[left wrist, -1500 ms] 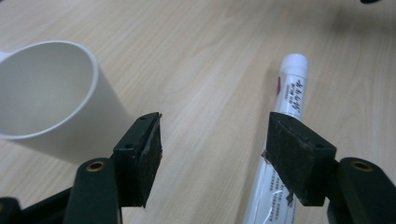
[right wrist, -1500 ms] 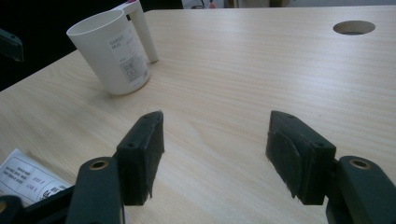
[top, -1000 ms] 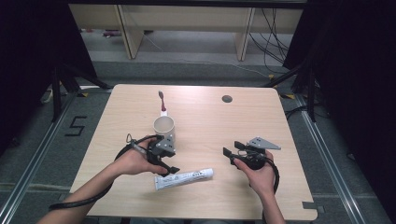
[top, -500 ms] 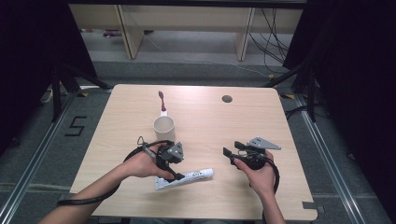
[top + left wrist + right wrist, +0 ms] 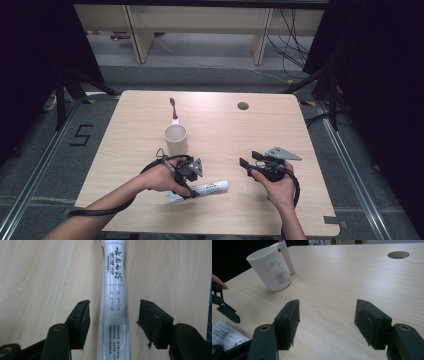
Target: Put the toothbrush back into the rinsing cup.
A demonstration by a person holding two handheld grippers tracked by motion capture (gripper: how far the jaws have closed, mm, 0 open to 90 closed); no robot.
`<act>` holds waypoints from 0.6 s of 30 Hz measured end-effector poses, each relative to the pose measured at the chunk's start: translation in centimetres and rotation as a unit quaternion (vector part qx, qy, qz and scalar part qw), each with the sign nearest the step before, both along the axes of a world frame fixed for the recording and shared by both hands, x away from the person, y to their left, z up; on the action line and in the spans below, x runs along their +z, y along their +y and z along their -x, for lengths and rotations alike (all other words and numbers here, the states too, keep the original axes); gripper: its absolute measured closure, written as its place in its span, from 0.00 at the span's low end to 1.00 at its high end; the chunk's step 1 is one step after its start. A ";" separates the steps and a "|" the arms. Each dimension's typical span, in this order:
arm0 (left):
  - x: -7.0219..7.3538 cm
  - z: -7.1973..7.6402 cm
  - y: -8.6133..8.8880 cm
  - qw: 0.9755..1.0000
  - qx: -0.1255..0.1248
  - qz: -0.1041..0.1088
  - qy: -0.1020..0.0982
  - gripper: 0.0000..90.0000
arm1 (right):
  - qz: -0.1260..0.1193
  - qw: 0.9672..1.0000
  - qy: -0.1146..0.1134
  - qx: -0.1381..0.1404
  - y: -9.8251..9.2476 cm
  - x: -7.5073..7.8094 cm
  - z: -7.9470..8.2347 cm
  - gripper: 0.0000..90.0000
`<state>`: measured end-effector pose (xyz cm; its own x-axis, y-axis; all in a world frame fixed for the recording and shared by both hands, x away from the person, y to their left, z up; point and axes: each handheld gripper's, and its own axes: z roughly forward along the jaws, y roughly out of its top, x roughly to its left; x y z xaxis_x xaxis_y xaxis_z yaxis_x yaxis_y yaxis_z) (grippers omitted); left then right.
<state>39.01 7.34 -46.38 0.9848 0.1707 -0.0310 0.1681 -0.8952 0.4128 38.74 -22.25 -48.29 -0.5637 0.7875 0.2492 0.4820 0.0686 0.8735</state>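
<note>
Your left tool [image 5: 113, 322] sits low in the frame, jaws apart on either side of the white toothpaste tube [image 5: 114, 290], which lies flat on the counter [image 5: 280, 125] without either pad touching it. Your right tool [image 5: 327, 322] at lower right is spread wide over bare wood. The white cup [image 5: 176, 140] stands mid-left, a toothbrush [image 5: 174, 109] just above it.

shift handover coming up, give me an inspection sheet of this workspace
Surface: light wooden table, round hole near far edge.
Job's things: white printed toothpaste tube lying flat; white plastic cup upright; red-and-white toothbrush behind it.
Clutter: nothing seen.
Grippers: left gripper open, straddling the tube; right gripper open, nothing between its jaws.
Cables: black cable trails off the left gripper.
Surroundings: dark curtains, grey floor, shelving beyond.
</note>
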 end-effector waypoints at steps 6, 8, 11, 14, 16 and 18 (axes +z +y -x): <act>-0.4 0.0 -0.4 1.000 -0.008 -0.027 0.006 0.50 | 0.008 1.000 -0.008 0.001 -0.1 0.0 -0.1 0.42; -0.4 0.1 -0.6 0.999 -0.017 -0.043 0.008 0.51 | 0.002 1.000 -0.002 0.003 0.0 0.0 -0.1 0.42; -0.4 0.1 -0.9 0.998 -0.023 -0.061 0.012 0.51 | 0.002 1.000 -0.002 0.003 0.0 0.0 -0.1 0.42; -0.5 0.1 -1.2 0.996 -0.030 -0.079 0.008 0.52 | 0.008 1.000 -0.009 0.001 -0.1 0.0 -0.1 0.41; -0.5 0.1 -1.3 0.996 -0.031 -0.085 0.008 0.52 | 0.008 1.000 -0.009 0.001 -0.1 0.0 -0.1 0.42; -0.5 0.1 -1.4 0.995 -0.034 -0.090 0.009 0.53 | 0.007 1.000 -0.008 0.001 -0.1 0.0 -0.1 0.42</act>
<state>38.95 5.91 -46.91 0.9939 0.1080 -0.0231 0.1104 -0.9641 0.2414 38.82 -22.35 -48.28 -0.5694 0.7896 0.2286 0.4672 0.0821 0.8803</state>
